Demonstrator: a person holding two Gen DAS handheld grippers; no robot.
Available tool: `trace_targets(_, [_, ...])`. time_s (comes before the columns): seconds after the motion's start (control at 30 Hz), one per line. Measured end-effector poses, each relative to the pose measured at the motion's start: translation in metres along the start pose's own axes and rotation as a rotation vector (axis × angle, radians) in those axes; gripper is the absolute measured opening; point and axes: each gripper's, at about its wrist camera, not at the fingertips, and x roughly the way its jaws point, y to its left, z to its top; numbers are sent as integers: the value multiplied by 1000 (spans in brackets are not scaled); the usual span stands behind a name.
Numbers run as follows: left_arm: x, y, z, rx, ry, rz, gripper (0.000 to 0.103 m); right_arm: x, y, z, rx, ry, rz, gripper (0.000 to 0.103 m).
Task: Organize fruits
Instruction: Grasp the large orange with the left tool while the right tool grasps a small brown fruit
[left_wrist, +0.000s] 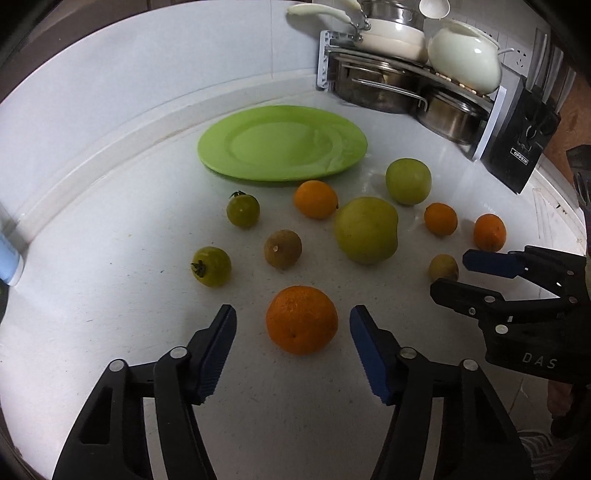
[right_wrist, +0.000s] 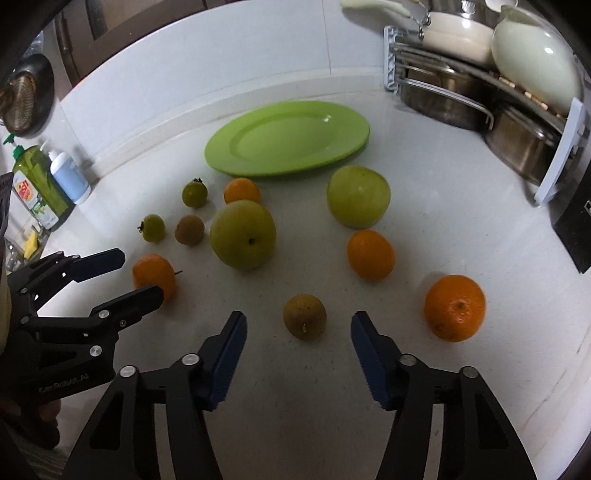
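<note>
Your left tongs (left_wrist: 293, 325) stand open around the near orange (left_wrist: 301, 319), not touching it, and your right tongs (right_wrist: 298, 330) stand open around the small brown fruit (right_wrist: 304, 316), both on the near side of the green plate (left_wrist: 282, 142).

The scene is lit evenly and rather dimly from above, so that the white desk (left_wrist: 110, 314) is rendered in a cool grey-blue cast. Soft, short shadows are cast beneath the fruit, and a small glint is seen on the rim of the green plate (right_wrist: 327, 118) in the right wrist view. Bright reflections are carried by the steel pots (left_wrist: 384, 88) and the cream teapot (left_wrist: 465, 55). Strong fisheye bending is shown in both views, with straight edges curved and the corners lost to black vignetting. Slight softness is noted towards the far edges, while the centre is kept sharp.
</note>
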Motion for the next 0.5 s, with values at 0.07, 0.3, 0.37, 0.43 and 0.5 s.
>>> trace_targets(0.07, [3,0,0,2,7,-9,58,3,-2,1,-1,5,5,53])
trace_targets(0.3, [8,-2,2,11,17,-30,46,8,-2,3,0,13,16,43])
trace_targets(0.37, [8,-1,3,10,13,-26,42,9,-2,3,-1,14,19,40])
trace_targets(0.43, [9,0,3,6,11,-28,42,9,-2,3,-2,14,20,36])
trace_targets(0.5, [9,0,3,6,8,-28,42,9,-2,3,-6,12,16,32])
